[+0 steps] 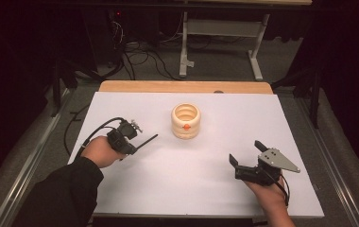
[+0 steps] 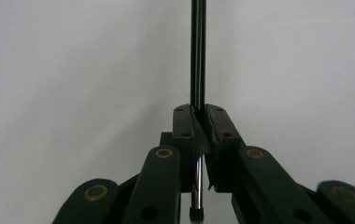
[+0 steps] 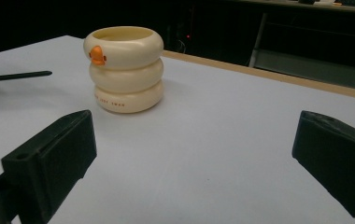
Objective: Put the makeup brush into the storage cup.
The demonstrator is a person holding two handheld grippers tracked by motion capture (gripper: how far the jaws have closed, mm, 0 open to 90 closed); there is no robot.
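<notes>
Left gripper (image 1: 131,143) clamps thin rod (image 1: 147,140), probably pen, pointing toward cup (image 1: 185,121); right gripper (image 1: 246,152) agape.

White table (image 1: 206,179) is wide open between the two grippers — free passage there. Only obstacle: cream ringed cup (image 1: 185,121) standing mid-table, upright. Thin black rod (image 1: 145,141) juts toward the cup — tip near, not touching.

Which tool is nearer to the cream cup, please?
Left. The left tool, clamped on a thin black rod, sits just left of the cup; the right tool is farther off, open.
</notes>
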